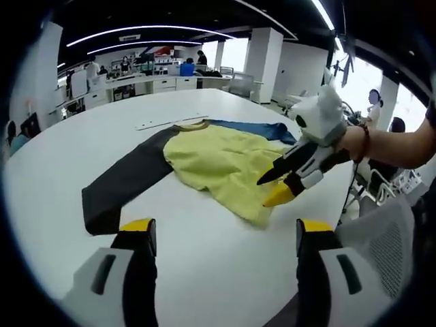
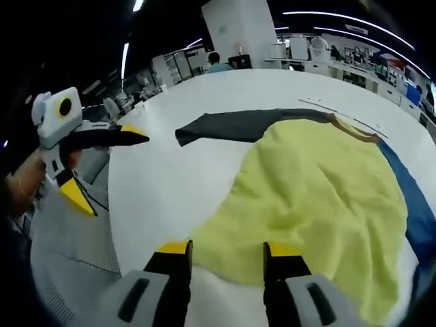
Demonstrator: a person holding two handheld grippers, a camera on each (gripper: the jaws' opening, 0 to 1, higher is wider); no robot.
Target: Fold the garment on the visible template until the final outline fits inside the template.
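closest to me in the left gripper view is my left gripper (image 1: 225, 235), its two yellow-tipped fingers (image 1: 138, 226) standing wide apart with nothing between them, only bare white table (image 1: 204, 272) under them. the garment (image 1: 204, 160) lies further out on the table, well apart from these fingers: one shirt with a yellow body, one dark grey sleeve (image 1: 122, 184) stretched toward my left side, and one blue sleeve (image 1: 252, 129) at the far edge. the right gripper (image 1: 279, 189) comes in from the right of this view, held by a hand (image 1: 351, 139), and hovers over the near hem of the yellow part with its fingers spread; i cannot tell if it touches the cloth.

in the right gripper view the right gripper (image 2: 225, 251) has its fingers (image 2: 176, 248) moderately apart, and the yellow hem of the garment (image 2: 320, 197) lies just between and beyond the tips, not pinched. the dark sleeve (image 2: 238, 125) points away to the far left, the blue one (image 2: 412, 211) runs along the right edge. the left gripper (image 2: 109, 163) is at the left, off the table edge, fingers wide. thin line marks (image 2: 334, 107) are on the table beyond the collar (image 2: 351, 128).

i count one garment, two grippers.
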